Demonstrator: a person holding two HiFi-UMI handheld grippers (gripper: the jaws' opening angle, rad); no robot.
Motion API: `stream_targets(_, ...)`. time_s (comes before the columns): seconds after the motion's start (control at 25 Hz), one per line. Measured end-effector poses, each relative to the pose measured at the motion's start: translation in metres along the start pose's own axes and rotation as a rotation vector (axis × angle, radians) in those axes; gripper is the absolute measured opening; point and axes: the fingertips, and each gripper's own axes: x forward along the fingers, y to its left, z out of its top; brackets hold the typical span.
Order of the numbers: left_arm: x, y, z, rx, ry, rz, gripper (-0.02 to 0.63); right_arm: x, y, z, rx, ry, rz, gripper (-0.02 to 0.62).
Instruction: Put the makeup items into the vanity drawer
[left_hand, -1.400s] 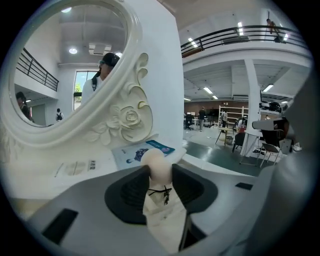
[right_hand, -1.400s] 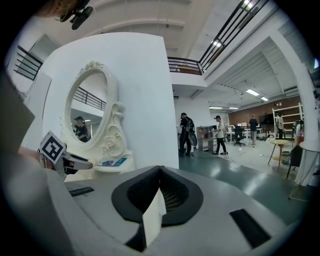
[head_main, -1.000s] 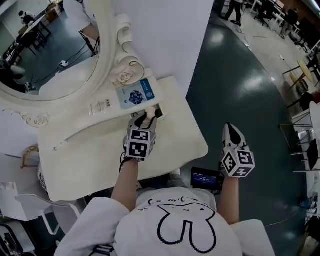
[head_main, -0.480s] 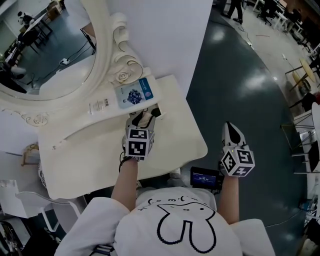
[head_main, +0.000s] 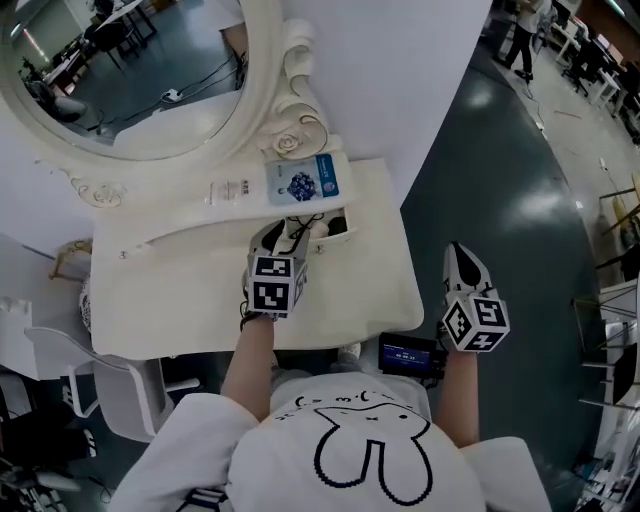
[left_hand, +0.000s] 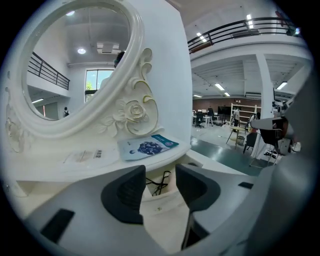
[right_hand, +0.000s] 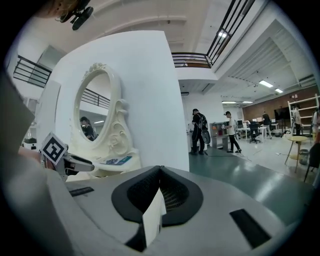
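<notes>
A cream vanity (head_main: 200, 290) stands under an oval mirror (head_main: 130, 70). On its raised shelf lie a blue-and-white packet (head_main: 305, 183) (left_hand: 148, 147) and a white packet (head_main: 232, 189) (left_hand: 85, 156). My left gripper (head_main: 288, 232) (left_hand: 160, 190) hovers at a small dark opening (head_main: 336, 226) in the tabletop. Its jaws have just been opening and stand wide, with nothing gripped. Through the gap I see a cream wall and a black cord (left_hand: 159, 183). My right gripper (head_main: 462, 258) (right_hand: 159, 197) hangs shut over the floor, right of the table. A thin white sliver shows where its pads meet.
The vanity's right edge drops to a dark green floor (head_main: 520, 200). A white chair (head_main: 100, 385) stands at the table's left front. A black device with a screen (head_main: 408, 355) sits at the person's waist. A white wall rises behind the mirror.
The left gripper's jaws have spread wider and it has drawn slightly back from the opening. The head view has shifted, so the vanity sits further right. The right gripper stays shut.
</notes>
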Motion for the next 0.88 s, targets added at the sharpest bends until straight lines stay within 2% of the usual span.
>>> stream_targets(0.16, -0.019, 0.018, -0.003, -0.034, -0.014, 0.067, 0.217, 0.016, 0.014, 0.006, -0.017, 0.002, 0.072, 0.009)
stream_targets(0.48, -0.062, 0.064, -0.013, -0.088, -0.046, 0.154, 0.218, 0.03, 0.061, 0.007, -0.035, -0.001, 0.163, 0.009)
stream_targets(0.68, -0.095, 0.093, -0.019, -0.107, -0.071, 0.192, 0.216, 0.024, 0.092, 0.015, -0.046, -0.017, 0.179, 0.009)
stream_targets(0.88, -0.136, 0.121, -0.023, -0.122, -0.107, 0.217, 0.184, 0.011, 0.133, 0.02, -0.06, -0.025, 0.196, 0.009)
